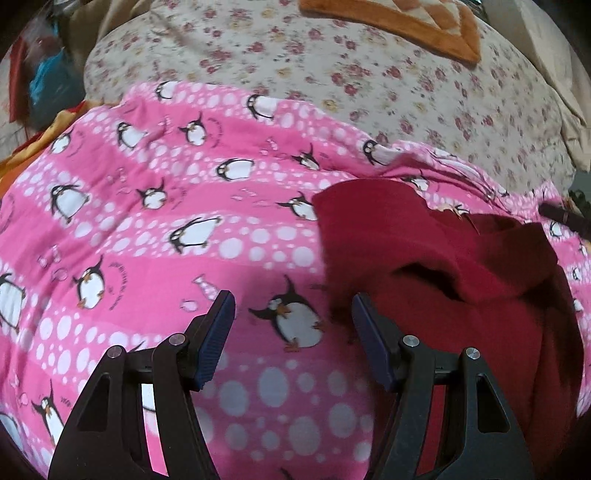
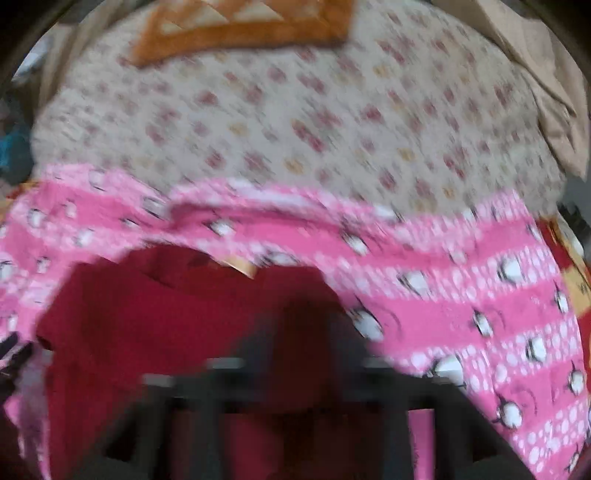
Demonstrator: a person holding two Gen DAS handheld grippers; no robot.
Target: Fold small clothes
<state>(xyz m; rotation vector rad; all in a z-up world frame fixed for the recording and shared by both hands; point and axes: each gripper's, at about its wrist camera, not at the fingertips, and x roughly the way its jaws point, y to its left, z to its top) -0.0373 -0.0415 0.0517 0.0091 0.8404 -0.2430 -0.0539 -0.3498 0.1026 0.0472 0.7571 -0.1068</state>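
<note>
1. Your left gripper (image 1: 291, 314) hangs wide open over the pink fleece blanket printed with penguins and white dots (image 1: 155, 229), holding nothing; its two blue-padded fingers (image 1: 218, 332) are well apart, and the right-hand finger sits just beside the near left edge of the garment.
2. Lying on that blanket is the dark red, soft fleece-like small garment (image 1: 436, 280), rumpled, with a flap folded over on top. From the left gripper it lies to the right and slightly ahead.
3. Its long axis cannot be told with confidence; in the left wrist view it appears to run from the far left corner toward the near right, but folds and the lens curve hide its true outline.
4. Your right gripper (image 2: 303, 354) shows only as a dark motion-blurred shape low in its own view, directly over the red garment (image 2: 155, 332). I cannot tell whether it is open or closed, or whether it holds cloth.
5. Judging by this, the right gripper is the nearer one; the left would need to reach rightward to take the garment's edge.
6. Beyond the blanket lies a cream bedsheet with small red flowers (image 1: 332, 74), and at its far end an orange and cream patterned mat (image 1: 406, 26).
</note>
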